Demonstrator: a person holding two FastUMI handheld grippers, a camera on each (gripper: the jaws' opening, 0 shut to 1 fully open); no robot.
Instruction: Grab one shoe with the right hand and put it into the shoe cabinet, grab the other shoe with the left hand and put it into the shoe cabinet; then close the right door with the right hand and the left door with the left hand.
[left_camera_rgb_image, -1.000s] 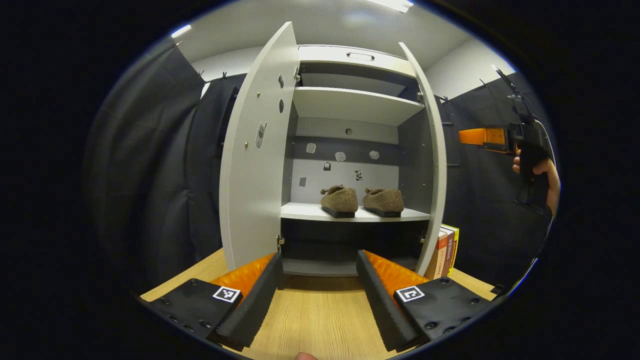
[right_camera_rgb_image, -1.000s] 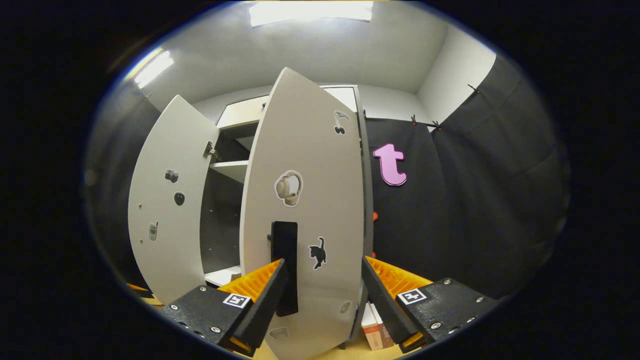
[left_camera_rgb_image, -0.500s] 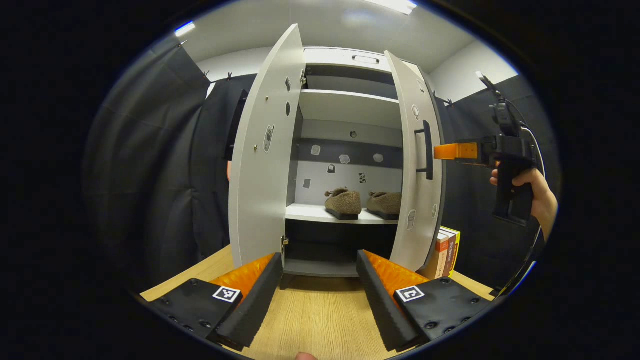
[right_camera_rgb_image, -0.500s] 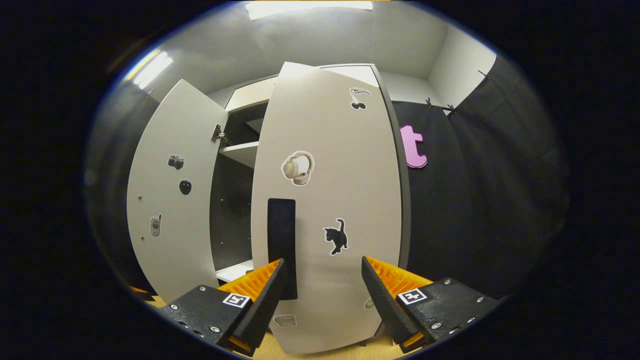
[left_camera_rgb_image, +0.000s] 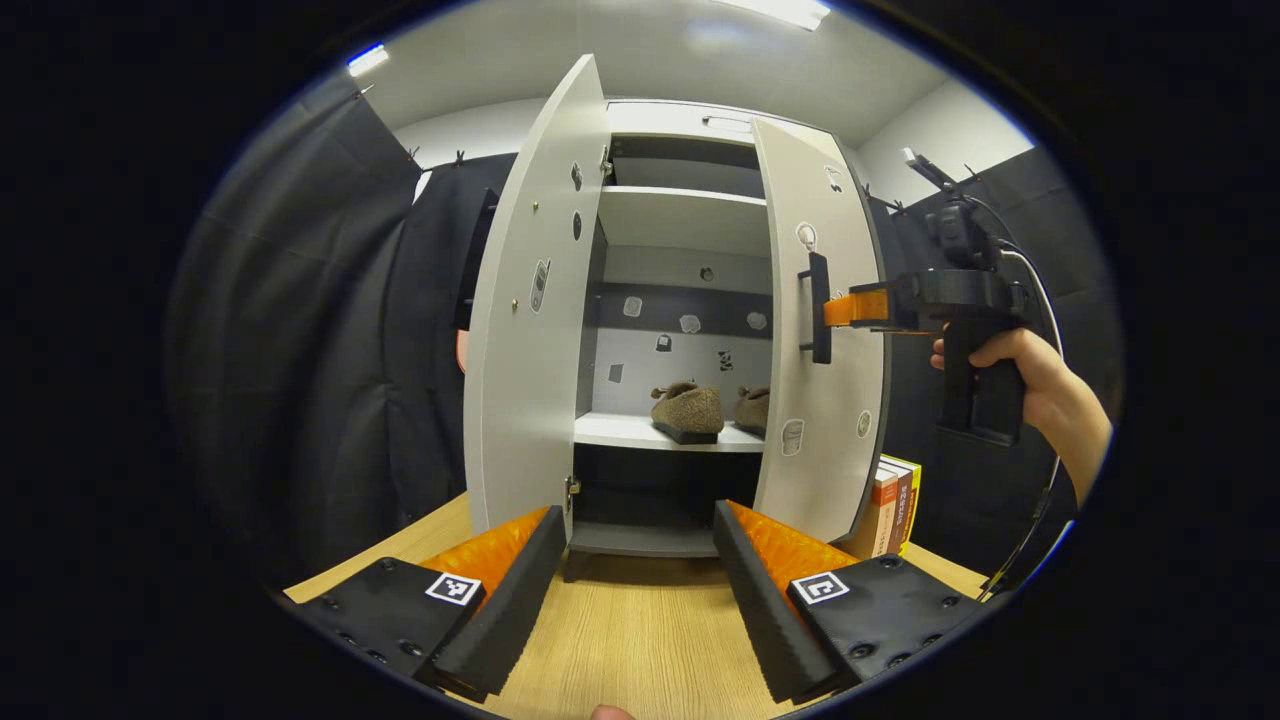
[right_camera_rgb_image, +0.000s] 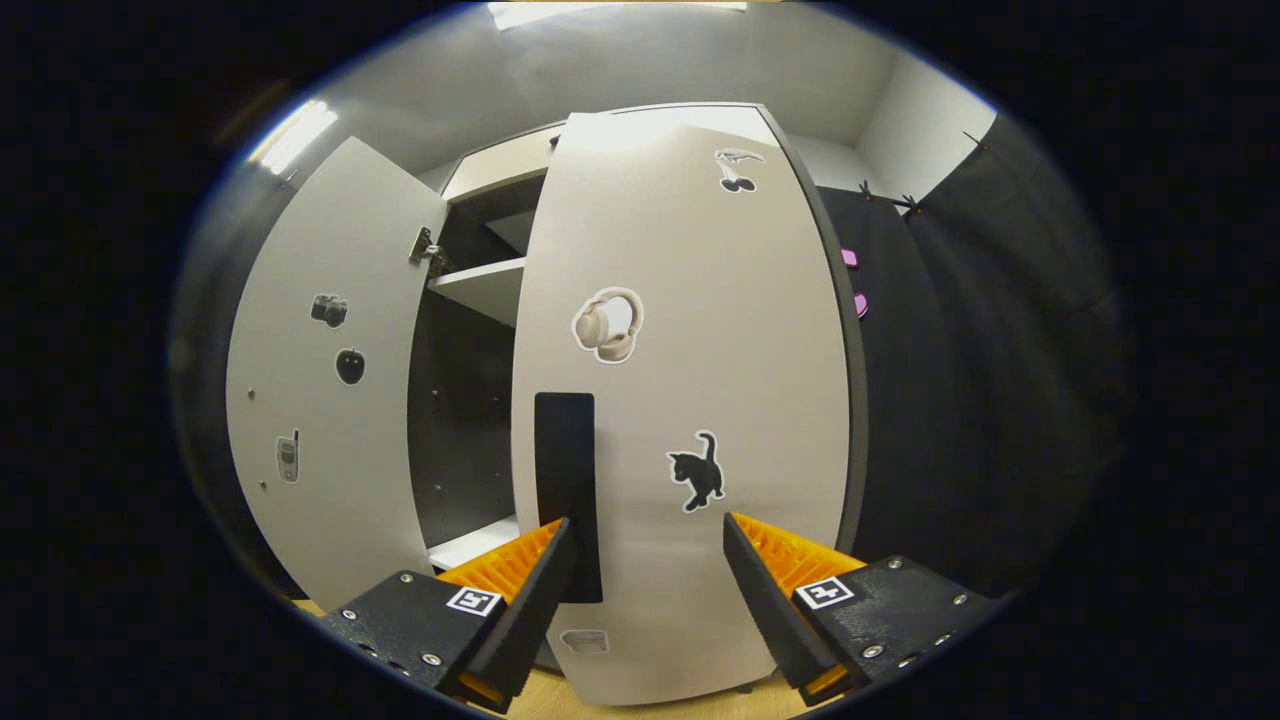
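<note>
Two brown fuzzy shoes (left_camera_rgb_image: 690, 410) (left_camera_rgb_image: 752, 408) stand side by side on the middle shelf of the white shoe cabinet (left_camera_rgb_image: 680, 215). The right door (left_camera_rgb_image: 820, 340) is half closed and hides part of the right shoe. My right gripper (left_camera_rgb_image: 838, 309), held by a hand, touches that door beside its black handle (left_camera_rgb_image: 819, 306). In the right gripper view the right gripper (right_camera_rgb_image: 645, 555) is open, its fingertips against the door (right_camera_rgb_image: 690, 400) next to the handle (right_camera_rgb_image: 567, 490). The left door (left_camera_rgb_image: 530, 310) stands wide open. My left gripper (left_camera_rgb_image: 640, 560) is open above the wooden table, short of the cabinet.
Several books (left_camera_rgb_image: 893, 503) stand upright to the right of the cabinet. The cabinet sits on a wooden table (left_camera_rgb_image: 630, 640). Black cloth walls surround the booth. The left door's inner face (right_camera_rgb_image: 320, 400) carries small stickers.
The right gripper has pushed the right door further closed over the last second, covering more of the right shoe. The left gripper has barely moved.
</note>
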